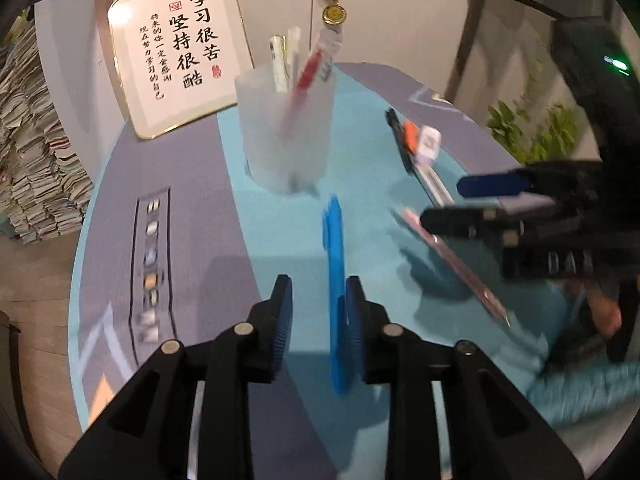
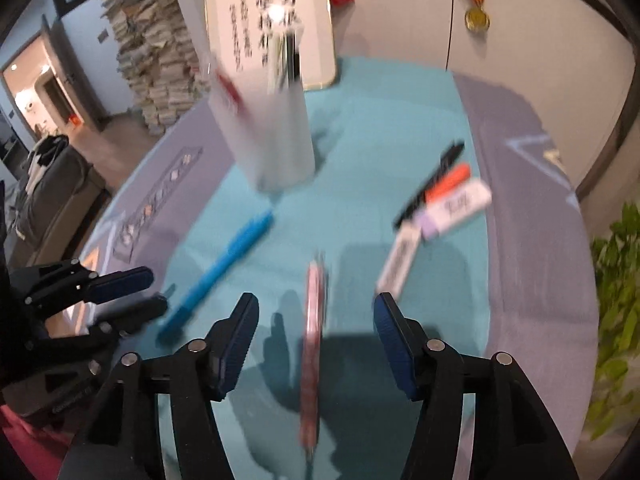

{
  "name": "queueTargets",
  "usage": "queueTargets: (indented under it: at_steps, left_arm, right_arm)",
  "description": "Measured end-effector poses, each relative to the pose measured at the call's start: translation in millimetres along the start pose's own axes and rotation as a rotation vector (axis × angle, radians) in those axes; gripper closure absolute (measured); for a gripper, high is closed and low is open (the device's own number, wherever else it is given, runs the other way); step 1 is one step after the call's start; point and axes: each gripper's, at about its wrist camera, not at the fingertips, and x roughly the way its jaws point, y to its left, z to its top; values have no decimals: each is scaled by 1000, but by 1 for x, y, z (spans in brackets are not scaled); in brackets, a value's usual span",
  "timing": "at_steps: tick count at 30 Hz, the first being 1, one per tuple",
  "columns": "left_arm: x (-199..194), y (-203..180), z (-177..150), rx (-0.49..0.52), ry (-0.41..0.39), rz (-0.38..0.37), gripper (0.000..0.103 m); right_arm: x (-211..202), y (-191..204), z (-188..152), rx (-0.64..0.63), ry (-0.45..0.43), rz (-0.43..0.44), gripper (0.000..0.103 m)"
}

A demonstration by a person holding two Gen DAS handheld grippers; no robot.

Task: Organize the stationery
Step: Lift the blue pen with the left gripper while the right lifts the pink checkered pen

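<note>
Round table [image 1: 192,208] w/ a teal and lilac cloth, seen from two gripper cams, both pics motion-blurred. Left gripper [image 1: 318,312]: jaws released, spread apart over the cloth; a bright blue plastic pen [image 1: 335,264] lies lengthwise betw. them, right up against the right-hand pad, left pad well clear of it; can't tell if the pad actually touches. In the right cam the same blue pen [image 2: 218,270] lies diagonally on the teal cloth, its near end by the left gripper's fingers [image 2: 120,280]. Right gripper [image 2: 316,344]: jaws released, wide apart, w/ a pink patterned pen [image 2: 313,344] lying betw. them on the cloth, touching neither pad. From the left cam that pink pen [image 1: 452,260] sits at right, near the right gripper [image 1: 456,200]. Frosted translucent plastic pen cup [image 1: 286,128] stands upright at the far centre, holding a red pen [image 1: 306,76] and a few clear/white ones. Far right of it, a loose cluster on the cloth: a black marker [image 2: 430,184], an orange-capped marker [image 2: 448,182], a white-and-lilac labelled stick [image 2: 454,210] and a white pen [image 2: 398,264], lying close together, some touching. Behind the cup, a white framed sign w/ black Chinese calligraphy [image 1: 178,56] leans on the wall; a gold medal on a striped ribbon [image 1: 334,14] hangs to its right. Stacks of paper [image 1: 36,152] at far left, green leafy plant [image 2: 616,312] at right.
</note>
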Motion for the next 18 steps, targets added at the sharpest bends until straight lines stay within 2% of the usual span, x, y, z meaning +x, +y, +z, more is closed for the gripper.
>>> queueTargets:
  at_steps: [2,4,6,9,13,15,18]
  left_arm:
    - [10,0,10,-2,11,-11,79]
    - [23,2,20,-14,31,-25,79]
    - [32,2,27,-23,47,-38,79]
    - [43,-2,32,-13,68,-51,79]
    - [58,-10,35,9,104,-29,79]
    - [58,-12,36,26,94,-16,89]
    - [55,-7,36,5,97,-34,92]
  right_arm:
    - [8,5,7,-15,18,-3,44]
    - [18,5,11,-1,48,-16,66]
    - [22,3,11,12,70,8,73]
    - [20,1,9,15,73,9,73]
    - [22,-2,5,26,84,20,73]
    - [28,0,6,18,96,16,73]
    - [36,1,5,7,123,15,73]
